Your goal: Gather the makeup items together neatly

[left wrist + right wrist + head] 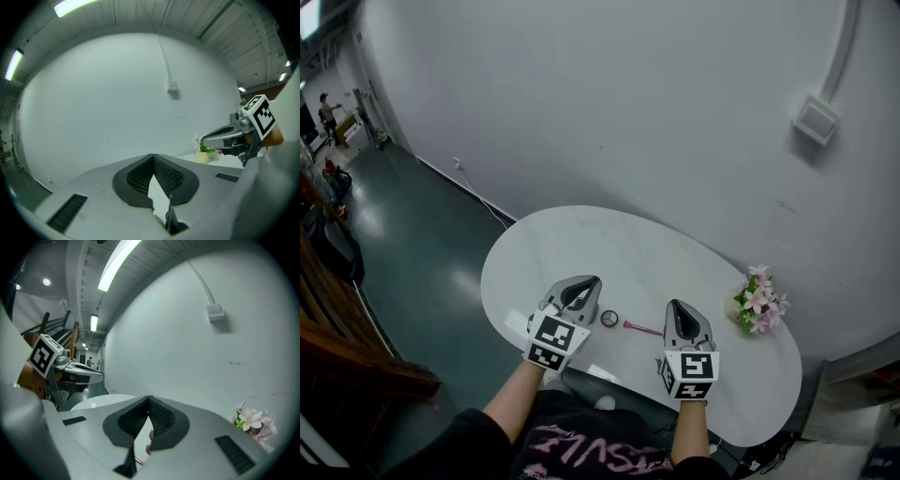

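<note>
1. Left gripper (584, 284) held over a white oval table (581, 239), jaws pressed tip to tip with nothing between them.
2. Right gripper (677, 307) level beside it, jaws likewise closed and empty, pointed toward the pale grey wall (628, 112).
3. On the tabletop between the two sets of jaws: a small round compact (609, 319), nearer the left tips, and a slim pink makeup stick (641, 328), nearer the right tips. Both items near each other but apart, neither touched by a jaw.
4. Off to the right of the right jaws, near the table's edge: a small pot of pink flowers (757, 302).
5. High ahead of both jaws: a square wall box (816, 120) with a conduit running up from it.
</note>
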Tool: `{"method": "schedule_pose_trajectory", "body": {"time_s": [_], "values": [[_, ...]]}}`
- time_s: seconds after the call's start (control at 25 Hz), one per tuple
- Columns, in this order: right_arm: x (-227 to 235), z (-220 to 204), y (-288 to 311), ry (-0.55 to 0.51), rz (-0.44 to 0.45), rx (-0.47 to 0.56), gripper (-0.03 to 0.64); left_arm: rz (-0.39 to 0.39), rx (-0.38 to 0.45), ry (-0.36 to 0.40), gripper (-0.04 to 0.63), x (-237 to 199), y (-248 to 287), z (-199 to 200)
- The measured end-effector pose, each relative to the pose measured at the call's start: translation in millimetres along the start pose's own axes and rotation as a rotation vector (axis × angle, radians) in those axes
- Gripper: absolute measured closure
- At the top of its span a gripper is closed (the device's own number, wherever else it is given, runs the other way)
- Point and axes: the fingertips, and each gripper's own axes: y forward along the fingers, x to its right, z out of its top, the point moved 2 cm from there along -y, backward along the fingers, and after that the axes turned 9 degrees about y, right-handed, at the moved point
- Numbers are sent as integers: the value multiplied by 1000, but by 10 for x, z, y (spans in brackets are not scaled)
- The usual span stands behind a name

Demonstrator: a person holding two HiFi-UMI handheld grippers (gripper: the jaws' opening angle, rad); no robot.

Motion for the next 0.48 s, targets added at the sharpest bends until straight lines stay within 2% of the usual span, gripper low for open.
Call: {"method": "schedule_pose_trajectory", "body": {"time_s": [0.48], "values": [[16,144,10,-3,-5,41,555,38,44,4,583,-101,-44,129]]}}
